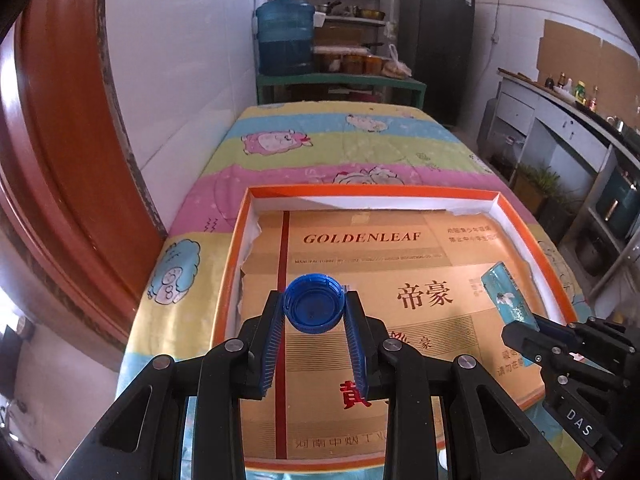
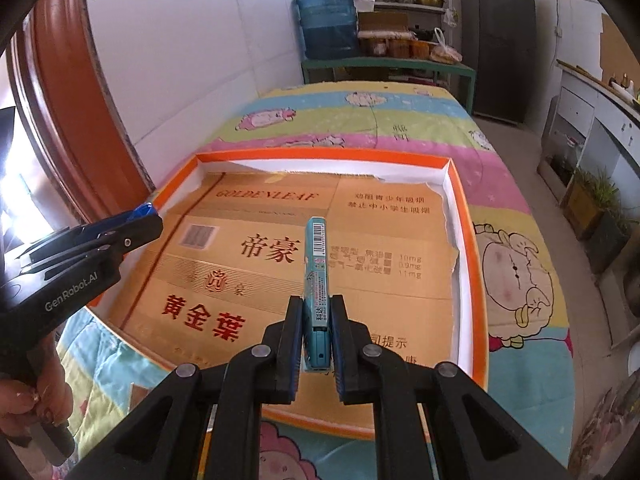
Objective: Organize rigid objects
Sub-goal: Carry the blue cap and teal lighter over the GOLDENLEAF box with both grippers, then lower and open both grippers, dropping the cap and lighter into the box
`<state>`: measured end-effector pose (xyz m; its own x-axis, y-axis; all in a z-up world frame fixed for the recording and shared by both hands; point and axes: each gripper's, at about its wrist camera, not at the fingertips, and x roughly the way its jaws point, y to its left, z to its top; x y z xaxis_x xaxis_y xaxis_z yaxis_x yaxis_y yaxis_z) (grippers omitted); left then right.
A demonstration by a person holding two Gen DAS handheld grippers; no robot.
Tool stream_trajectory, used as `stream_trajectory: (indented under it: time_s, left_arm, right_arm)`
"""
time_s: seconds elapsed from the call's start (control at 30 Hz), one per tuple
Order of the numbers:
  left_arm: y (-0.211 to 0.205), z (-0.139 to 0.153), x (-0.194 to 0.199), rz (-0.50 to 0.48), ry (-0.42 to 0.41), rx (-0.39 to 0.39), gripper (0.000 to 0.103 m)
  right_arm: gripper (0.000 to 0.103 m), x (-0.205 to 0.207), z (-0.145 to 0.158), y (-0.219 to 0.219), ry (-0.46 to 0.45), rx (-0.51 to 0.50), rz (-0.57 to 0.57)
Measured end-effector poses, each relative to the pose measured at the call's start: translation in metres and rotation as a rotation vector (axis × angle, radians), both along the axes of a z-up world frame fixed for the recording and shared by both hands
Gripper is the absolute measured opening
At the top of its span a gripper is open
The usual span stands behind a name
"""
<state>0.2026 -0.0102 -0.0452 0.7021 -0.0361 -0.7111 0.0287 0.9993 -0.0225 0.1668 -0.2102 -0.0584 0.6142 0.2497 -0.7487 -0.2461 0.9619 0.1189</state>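
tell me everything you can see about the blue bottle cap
The blue bottle cap looks like translucent blue plastic, round, with a ribbed outer wall and a smooth hollow inside. Its open side faces the left wrist camera. The left gripper holds it by the rim, one fingertip pad pressed on each side. It hangs above the gold cardboard lining the orange-rimmed box, near the box's left side; nothing else visibly touches it.

we see a bed (image 1: 320,148) covered with a pastel striped quilt (image 2: 516,184) printed with cartoon sheep. on it lies a shallow orange-rimmed tray (image 1: 400,191), lined with flattened golden cardboard (image 1: 360,240) printed "goldenleaf" and chinese characters.
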Motion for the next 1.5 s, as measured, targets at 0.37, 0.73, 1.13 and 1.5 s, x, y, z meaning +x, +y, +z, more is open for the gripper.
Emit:
stream_trajectory:
  time_s: [0.37,0.73,1.13,1.5]
  left_arm:
    - [0.002,-0.028,0.01,-0.002,0.077,-0.045,0.031]
    - [-0.009,-0.043,0.006,-0.081,0.063,0.003,0.04]
    - [-0.013,-0.041,0.001,-0.082,0.054,0.038,0.047]
    - [-0.008,-0.023,-0.015,-0.115,-0.005,-0.038,0.063]
  right_arm:
    - [0.013,0.008,-0.016,0.003,0.035,-0.016,-0.003]
    - [0.014,0.008,-0.019,0.004,0.032,-0.023,-0.007]
    - [0.045,-0.007,0.001,-0.004,-0.046,-0.054,-0.062]
    - [0.046,-0.034,0.013,-0.005,-0.061,-0.009,-0.05]
